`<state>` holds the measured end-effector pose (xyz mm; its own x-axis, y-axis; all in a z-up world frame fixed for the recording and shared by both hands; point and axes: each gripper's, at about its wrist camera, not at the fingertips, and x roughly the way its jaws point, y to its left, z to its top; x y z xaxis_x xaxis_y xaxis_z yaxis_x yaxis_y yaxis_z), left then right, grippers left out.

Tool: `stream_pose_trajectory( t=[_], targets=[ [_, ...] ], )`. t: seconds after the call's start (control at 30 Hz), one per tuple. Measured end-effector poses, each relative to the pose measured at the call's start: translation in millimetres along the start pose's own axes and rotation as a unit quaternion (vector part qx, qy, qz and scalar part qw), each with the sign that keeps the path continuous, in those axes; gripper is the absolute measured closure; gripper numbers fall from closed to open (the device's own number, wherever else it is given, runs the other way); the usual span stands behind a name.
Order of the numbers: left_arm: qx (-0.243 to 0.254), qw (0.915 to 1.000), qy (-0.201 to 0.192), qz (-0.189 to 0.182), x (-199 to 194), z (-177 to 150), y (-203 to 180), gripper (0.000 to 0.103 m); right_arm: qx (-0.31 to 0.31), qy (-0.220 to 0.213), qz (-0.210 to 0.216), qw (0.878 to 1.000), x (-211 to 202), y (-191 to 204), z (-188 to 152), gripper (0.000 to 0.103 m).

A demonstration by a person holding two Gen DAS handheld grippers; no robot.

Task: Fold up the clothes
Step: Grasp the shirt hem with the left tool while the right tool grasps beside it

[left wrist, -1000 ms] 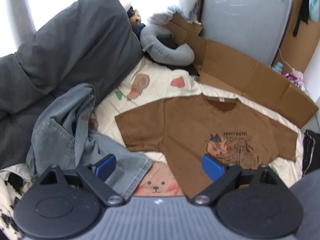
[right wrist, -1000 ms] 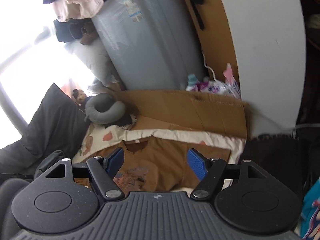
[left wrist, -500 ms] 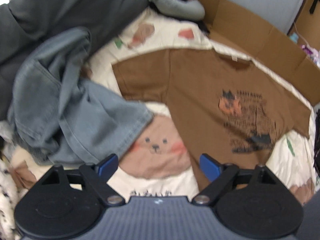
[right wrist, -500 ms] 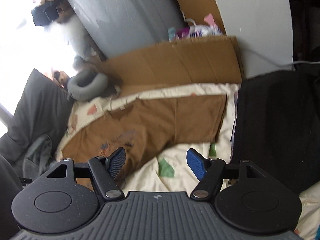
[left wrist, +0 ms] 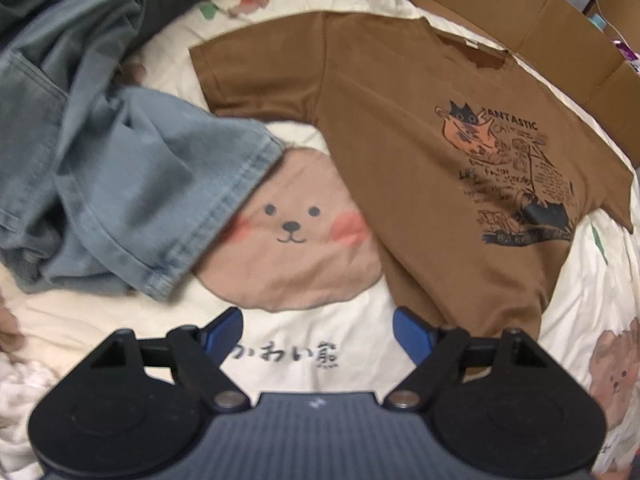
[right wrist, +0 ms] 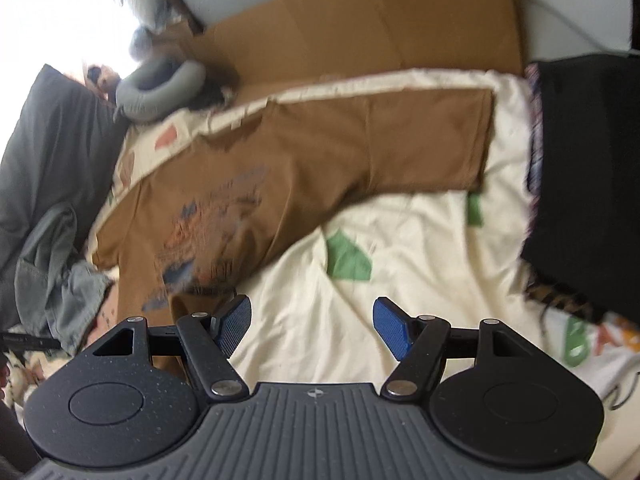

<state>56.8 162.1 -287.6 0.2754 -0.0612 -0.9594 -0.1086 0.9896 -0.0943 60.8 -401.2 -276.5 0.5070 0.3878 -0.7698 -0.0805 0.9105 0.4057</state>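
Observation:
A brown T-shirt (left wrist: 400, 128) with a cat print lies flat, face up, on a cream bedsheet (left wrist: 280, 360); it also shows in the right wrist view (right wrist: 320, 152). My left gripper (left wrist: 318, 334) is open and empty, low over the sheet beside the shirt's lower left hem. My right gripper (right wrist: 312, 326) is open and empty above the sheet (right wrist: 400, 260), near the shirt's lower right hem, below the right sleeve (right wrist: 432, 136).
Blue jeans (left wrist: 100, 168) lie crumpled left of the shirt, one leg close to the left sleeve. Flattened cardboard (right wrist: 380, 28) lines the far side. A grey neck pillow (right wrist: 160, 88) and dark pillow (right wrist: 52, 136) sit at the head. A black cloth (right wrist: 584, 168) lies right.
Both grippers have tipped down and moved closer to the bed. The views have swung from the room walls to the shirt and sheet. Both stay open.

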Motion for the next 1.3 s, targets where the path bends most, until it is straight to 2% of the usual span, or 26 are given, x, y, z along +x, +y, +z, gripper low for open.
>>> stream_pose_trajectory(
  t=[0.13, 0.37, 0.63, 0.9, 1.07, 1.13, 1.2, 1.23, 1.27, 1.3],
  targets=[
    [0.002, 0.9994, 0.014, -0.031, 22, -1, -7, 0.019, -0.009, 0.028, 0.010, 1.000, 32, 7, -4, 0.030],
    [0.038, 0.9949, 0.036, -0.086, 54, -3, -34, 0.019, -0.032, 0.054, 0.033, 0.997, 75, 27, -5, 0.030],
    [0.044, 0.9834, 0.058, -0.166, 68, -13, -52, 0.019, -0.067, 0.077, 0.053, 0.993, 113, 49, 1, 0.030],
    [0.030, 0.9764, 0.088, -0.195, 92, -19, -73, 0.019, -0.059, 0.083, 0.071, 0.992, 149, 62, 12, 0.030],
    [0.021, 0.9711, 0.105, -0.213, 105, -23, -86, 0.019, -0.098, 0.083, 0.048, 0.991, 164, 71, 18, 0.030],
    [0.023, 0.9714, 0.103, -0.213, 106, -25, -90, 0.022, -0.100, 0.082, 0.042, 0.991, 167, 68, 19, 0.032],
    [0.020, 0.9721, 0.103, -0.210, 108, -25, -90, 0.041, -0.102, 0.088, 0.035, 0.990, 170, 65, 19, 0.044],
    [0.019, 0.9726, 0.104, -0.207, 109, -25, -90, 0.045, -0.099, 0.095, 0.032, 0.990, 172, 64, 18, 0.053],
    [0.018, 0.9735, 0.101, -0.204, 108, -23, -88, 0.059, -0.099, 0.098, 0.030, 0.990, 173, 63, 18, 0.059],
    [0.008, 0.9737, 0.096, -0.207, 106, -20, -84, 0.072, -0.101, 0.098, 0.029, 0.990, 174, 63, 17, 0.060]
  ],
)
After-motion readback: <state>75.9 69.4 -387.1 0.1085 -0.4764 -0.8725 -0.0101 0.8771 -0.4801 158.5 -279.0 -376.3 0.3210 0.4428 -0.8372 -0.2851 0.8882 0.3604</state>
